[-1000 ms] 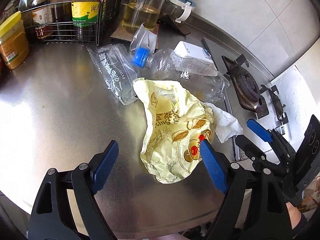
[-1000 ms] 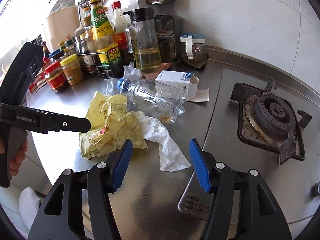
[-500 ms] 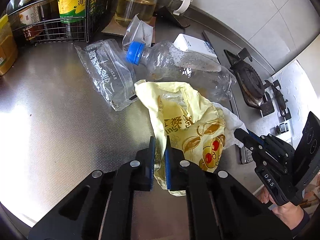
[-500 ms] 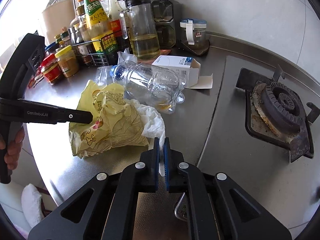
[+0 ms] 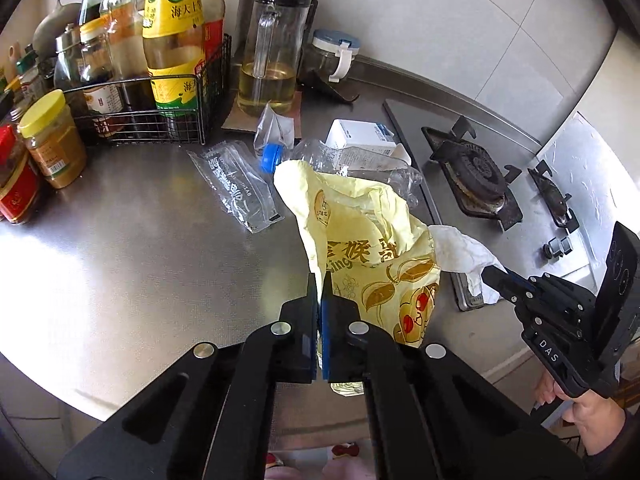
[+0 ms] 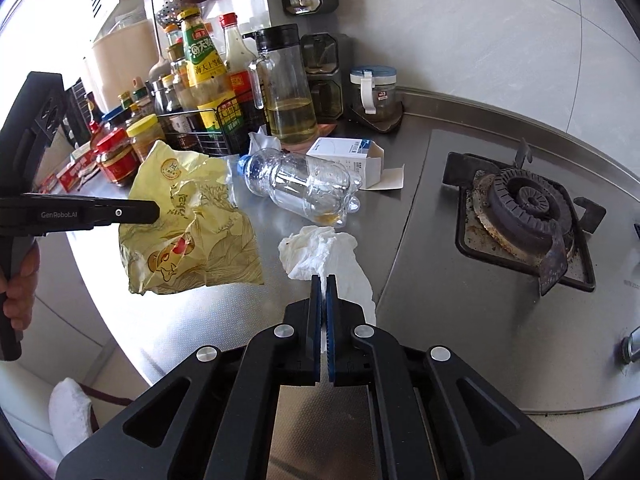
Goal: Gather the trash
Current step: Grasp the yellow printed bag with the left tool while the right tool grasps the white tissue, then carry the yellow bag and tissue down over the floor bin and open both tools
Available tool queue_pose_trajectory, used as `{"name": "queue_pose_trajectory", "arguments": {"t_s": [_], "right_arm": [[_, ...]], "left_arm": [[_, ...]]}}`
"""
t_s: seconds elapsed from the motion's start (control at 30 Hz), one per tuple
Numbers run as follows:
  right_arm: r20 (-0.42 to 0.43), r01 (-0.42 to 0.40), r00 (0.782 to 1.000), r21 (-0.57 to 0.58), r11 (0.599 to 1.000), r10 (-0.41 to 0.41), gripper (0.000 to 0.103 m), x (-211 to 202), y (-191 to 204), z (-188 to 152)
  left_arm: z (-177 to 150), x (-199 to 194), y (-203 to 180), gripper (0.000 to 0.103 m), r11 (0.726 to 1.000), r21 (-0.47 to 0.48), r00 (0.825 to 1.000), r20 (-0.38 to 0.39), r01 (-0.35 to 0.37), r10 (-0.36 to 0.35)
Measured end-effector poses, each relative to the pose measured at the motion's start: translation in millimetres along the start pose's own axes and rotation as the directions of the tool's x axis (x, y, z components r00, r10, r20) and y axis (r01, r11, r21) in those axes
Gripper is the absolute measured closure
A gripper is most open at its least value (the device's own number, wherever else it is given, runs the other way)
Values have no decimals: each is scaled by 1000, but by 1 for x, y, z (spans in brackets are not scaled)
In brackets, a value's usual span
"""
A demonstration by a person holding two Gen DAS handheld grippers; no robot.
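Note:
My left gripper (image 5: 320,280) is shut on a crumpled yellow plastic bag (image 5: 372,240) and holds it lifted above the steel counter (image 5: 140,260); the bag also shows in the right wrist view (image 6: 192,224). My right gripper (image 6: 323,280) is shut on a white crumpled tissue (image 6: 324,252), also lifted, seen in the left wrist view (image 5: 464,252). An empty clear bottle with a blue cap (image 6: 296,184), a white carton box (image 6: 348,156) and a clear plastic wrapper (image 5: 236,188) lie on the counter.
A wire basket of sauce bottles (image 5: 152,80), an oil jug (image 5: 272,52), jars (image 5: 52,140) and a lidded glass jar (image 5: 332,56) stand along the back. A gas stove burner (image 6: 524,208) lies to the right. The counter's front edge runs just below both grippers.
Both grippers, open a second ago, closed on the bag and the tissue and have lifted them up and back off the counter. The bag and tissue have come apart.

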State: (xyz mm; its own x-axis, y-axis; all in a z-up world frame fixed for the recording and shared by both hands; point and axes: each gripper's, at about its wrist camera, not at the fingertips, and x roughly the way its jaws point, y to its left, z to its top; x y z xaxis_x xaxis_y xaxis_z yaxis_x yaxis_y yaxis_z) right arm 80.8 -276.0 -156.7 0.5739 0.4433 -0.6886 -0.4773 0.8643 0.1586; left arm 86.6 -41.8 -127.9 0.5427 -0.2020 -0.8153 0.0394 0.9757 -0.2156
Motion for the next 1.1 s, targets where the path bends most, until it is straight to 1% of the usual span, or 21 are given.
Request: {"name": "queue_pose_trajectory", "arguments": {"t_s": [0.13, 0.3, 0.4, 0.5, 0.6, 0.7, 0.83, 0.97, 1.1], "right_arm": [[17, -37, 999, -18, 999, 37, 99, -26, 19, -9], [18, -84, 996, -44, 995, 85, 99, -54, 49, -26], [11, -111, 994, -44, 993, 111, 99, -69, 65, -39], [-1, -131, 991, -41, 990, 132, 99, -81, 78, -54], [-31, -150, 988, -24, 988, 149, 99, -90, 87, -73], [-78, -159, 984, -12, 987, 157, 99, -92, 93, -95], [-148, -158, 976, 12, 987, 158, 99, -84, 98, -124], [-204, -143, 968, 38, 989, 147, 99, -66, 100, -147], [-269, -124, 953, 69, 990, 138, 99, -37, 100, -174]], "left_arm": [[-20, -35, 1, 103, 1000, 2, 999, 35, -18, 18], [-53, -67, 5, 103, 999, -8, 998, 40, -43, 43], [-77, -82, 6, 103, 998, -16, 998, 38, -58, 59], [-103, -96, 6, 103, 998, -28, 998, 31, -53, 54], [-127, -103, 7, 103, 998, -36, 999, 6, -52, 53], [-149, -104, 9, 103, 998, -47, 998, -27, -49, 48], [-174, -95, 15, 103, 997, -60, 996, -80, -47, 42], [-195, -72, 20, 103, 997, -67, 988, -148, -50, 40], [-215, -38, 27, 103, 996, -68, 975, -219, -61, 45]]}}
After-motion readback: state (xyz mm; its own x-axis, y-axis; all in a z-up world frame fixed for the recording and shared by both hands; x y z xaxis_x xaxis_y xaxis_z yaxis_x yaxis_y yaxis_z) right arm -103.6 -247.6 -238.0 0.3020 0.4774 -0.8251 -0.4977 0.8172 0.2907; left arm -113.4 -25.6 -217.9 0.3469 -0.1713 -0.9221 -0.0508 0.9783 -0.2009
